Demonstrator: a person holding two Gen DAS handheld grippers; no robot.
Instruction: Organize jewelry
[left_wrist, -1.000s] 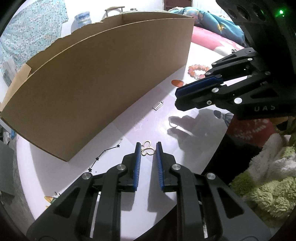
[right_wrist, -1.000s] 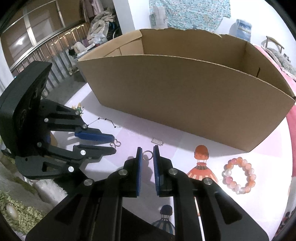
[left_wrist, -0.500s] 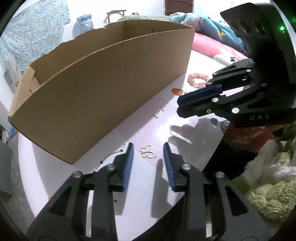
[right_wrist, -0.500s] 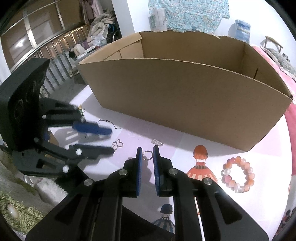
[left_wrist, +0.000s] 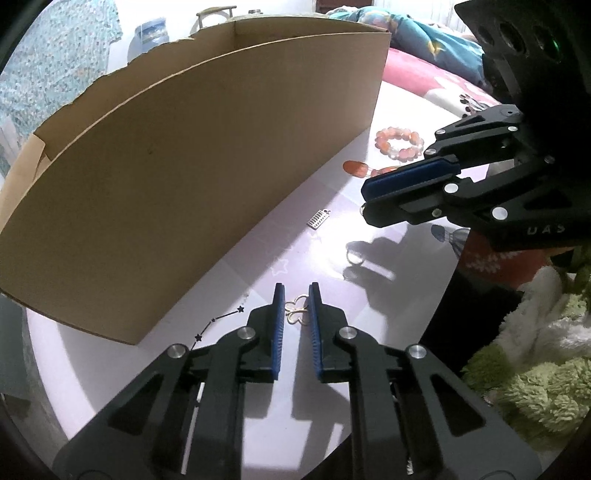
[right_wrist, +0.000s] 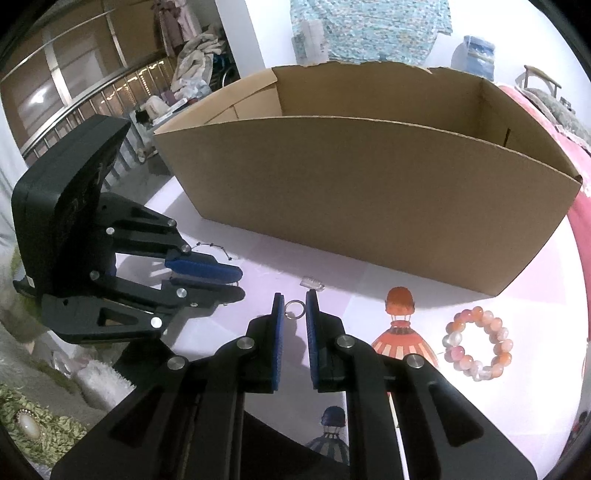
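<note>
Gold butterfly charm (left_wrist: 296, 312) near the table's (left_wrist: 110, 354) front edge is pinched by the left gripper (left_wrist: 295, 295); a silver ring (right_wrist: 294, 308) is held by the right gripper (right_wrist: 295, 301). Both should be lifted gently over the cardboard box (right_wrist: 369, 192) wall.

Home bedroom — patterned bedding (left_wrist: 424, 40), fluffy rug (left_wrist: 535, 376), clothes heap (right_wrist: 192, 55) by window railing (right_wrist: 92, 96).

Only legible text: "UAS", pale letters on black body of right gripper (left_wrist: 364, 206), seen from left wrist view. Nothing else readable on box, cloth or jewelry.
</note>
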